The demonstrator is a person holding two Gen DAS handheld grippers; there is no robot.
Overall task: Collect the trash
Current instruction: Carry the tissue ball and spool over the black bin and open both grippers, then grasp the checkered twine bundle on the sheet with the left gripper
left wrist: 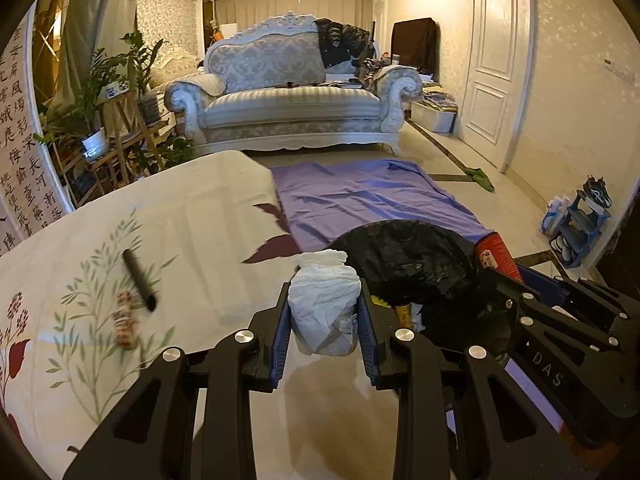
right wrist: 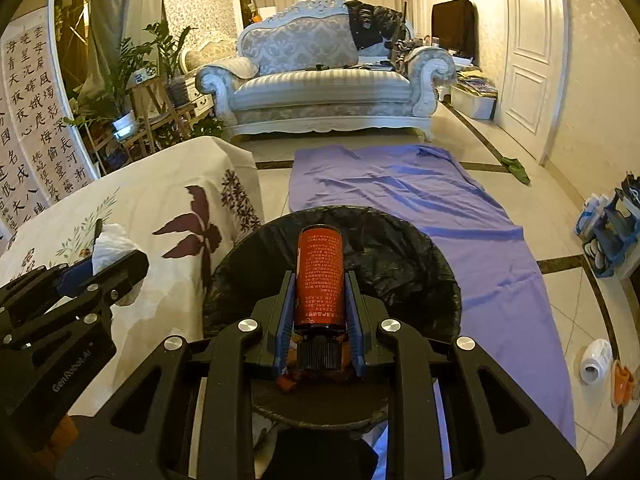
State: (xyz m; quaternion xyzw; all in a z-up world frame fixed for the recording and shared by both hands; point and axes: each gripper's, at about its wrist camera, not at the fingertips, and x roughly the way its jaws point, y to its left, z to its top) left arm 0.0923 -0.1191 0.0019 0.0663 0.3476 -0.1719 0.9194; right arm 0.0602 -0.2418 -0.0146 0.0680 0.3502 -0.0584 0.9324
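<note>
We grip crumpled tissue (left wrist: pixel 324 304) in our left gripper (left wrist: pixel 325 330), red can (right wrist: pixel 319 276) in our right gripper (right wrist: pixel 320 320) (jaws clamped), above the lined bin (right wrist: pixel 400 256).

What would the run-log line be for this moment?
left gripper: shut on tissue wad | right gripper: shut on red can, over trash bin | pen, wrapper: on table

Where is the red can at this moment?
The red can is clamped in the right hand-held gripper, held over the black-lined trash bin, with the purple sheet on the floor beyond.
</note>
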